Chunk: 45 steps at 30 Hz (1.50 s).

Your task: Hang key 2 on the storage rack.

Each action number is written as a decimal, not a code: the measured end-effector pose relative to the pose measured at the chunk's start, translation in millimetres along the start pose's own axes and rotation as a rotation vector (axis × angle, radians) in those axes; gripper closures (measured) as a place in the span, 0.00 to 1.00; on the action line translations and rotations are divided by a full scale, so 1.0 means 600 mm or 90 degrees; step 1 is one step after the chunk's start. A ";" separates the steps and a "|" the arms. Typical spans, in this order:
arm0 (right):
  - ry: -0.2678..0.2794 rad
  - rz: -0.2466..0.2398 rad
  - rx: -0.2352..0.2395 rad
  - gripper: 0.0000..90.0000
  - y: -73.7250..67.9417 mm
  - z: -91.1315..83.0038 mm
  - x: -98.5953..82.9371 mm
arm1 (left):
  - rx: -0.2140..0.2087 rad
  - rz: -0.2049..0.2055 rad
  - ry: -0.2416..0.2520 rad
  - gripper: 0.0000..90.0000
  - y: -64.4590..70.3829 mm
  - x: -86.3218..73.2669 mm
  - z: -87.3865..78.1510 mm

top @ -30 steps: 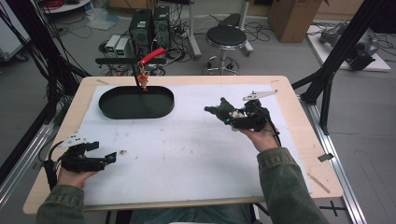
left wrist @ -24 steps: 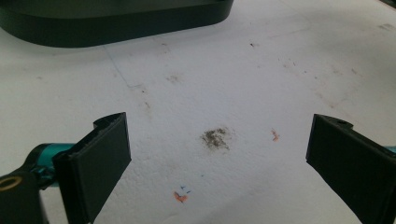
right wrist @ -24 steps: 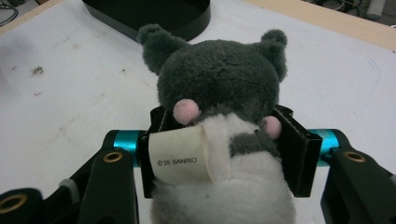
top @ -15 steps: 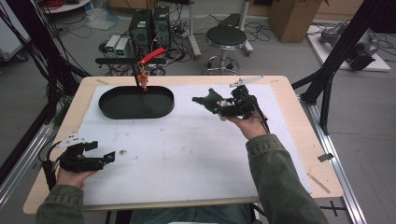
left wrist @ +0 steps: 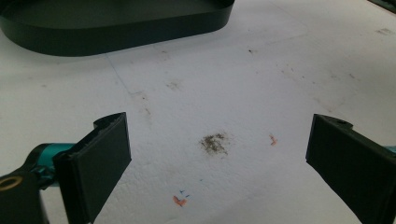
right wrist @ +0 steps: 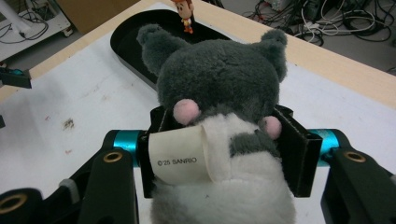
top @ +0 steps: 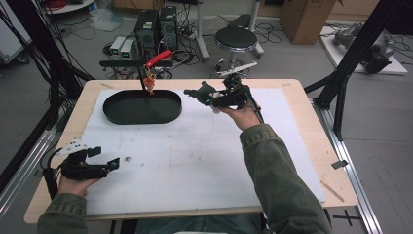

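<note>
The right gripper (top: 210,99) grips a grey plush toy (right wrist: 219,88) above the bench (top: 302,146), beside the black tray (top: 142,107) bearing a small figurine (right wrist: 185,14); the left gripper (top: 106,165), jaws apart, rests apart.

Grey floor behind the wooden table (top: 311,146); round black stool (top: 236,38), computer towers (top: 157,27), tangled cables.

A grey-and-white plush toy (right wrist: 219,140) with pink cheeks, paper tag showing, held above the table.
</note>
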State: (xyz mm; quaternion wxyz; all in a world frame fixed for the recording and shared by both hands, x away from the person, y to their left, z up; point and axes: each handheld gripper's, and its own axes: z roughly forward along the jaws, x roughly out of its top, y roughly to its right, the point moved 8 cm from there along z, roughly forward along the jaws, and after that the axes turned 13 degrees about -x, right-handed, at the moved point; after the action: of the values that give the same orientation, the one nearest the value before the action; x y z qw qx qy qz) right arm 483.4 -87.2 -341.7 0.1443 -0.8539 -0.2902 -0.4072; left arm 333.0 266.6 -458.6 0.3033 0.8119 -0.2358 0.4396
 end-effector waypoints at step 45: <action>0.058 0.060 -0.051 0.49 -0.078 0.101 0.157 | 0.000 -0.001 0.007 0.08 -0.004 0.000 -0.001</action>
State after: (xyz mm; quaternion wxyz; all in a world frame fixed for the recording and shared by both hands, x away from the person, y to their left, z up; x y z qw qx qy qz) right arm 539.0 14.7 -305.5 0.1421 -0.8524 -0.2260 -0.4495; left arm 334.2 268.5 -459.2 0.3048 0.8095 -0.2337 0.4440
